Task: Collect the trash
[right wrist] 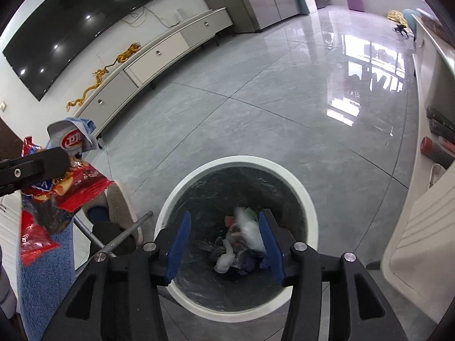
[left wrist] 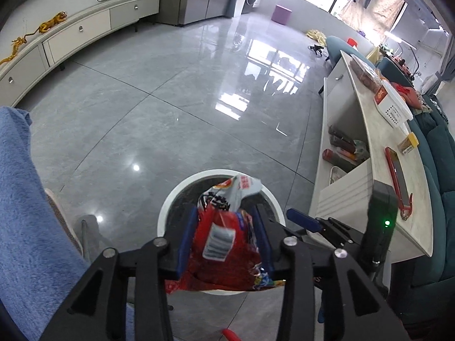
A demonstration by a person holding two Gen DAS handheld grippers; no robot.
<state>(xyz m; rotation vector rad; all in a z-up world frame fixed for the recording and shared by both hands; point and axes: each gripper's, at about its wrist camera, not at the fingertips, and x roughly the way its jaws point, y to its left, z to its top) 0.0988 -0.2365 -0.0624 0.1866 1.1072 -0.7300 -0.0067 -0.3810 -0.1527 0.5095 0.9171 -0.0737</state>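
My left gripper (left wrist: pixel 226 221) is shut on a bunch of red and silver snack wrappers (left wrist: pixel 224 241) and holds them above the round white trash bin (left wrist: pixel 167 207). The same wrappers (right wrist: pixel 74 182) show at the left of the right wrist view, pinched in the left gripper's black fingers (right wrist: pixel 37 164). My right gripper (right wrist: pixel 224 241) is open and empty, right over the bin (right wrist: pixel 307 199). The bin has a black liner, and crumpled trash (right wrist: pixel 241 244) lies at its bottom.
A white coffee table (left wrist: pixel 381 147) with a red phone (left wrist: pixel 398 176), boxes and shelf items stands at the right, a teal sofa (left wrist: pixel 443 176) behind it. A white TV cabinet (left wrist: pixel 76 34) runs along the far left wall. My leg in blue (left wrist: pixel 25 213) and a slipper (right wrist: pixel 122 207) are at the left.
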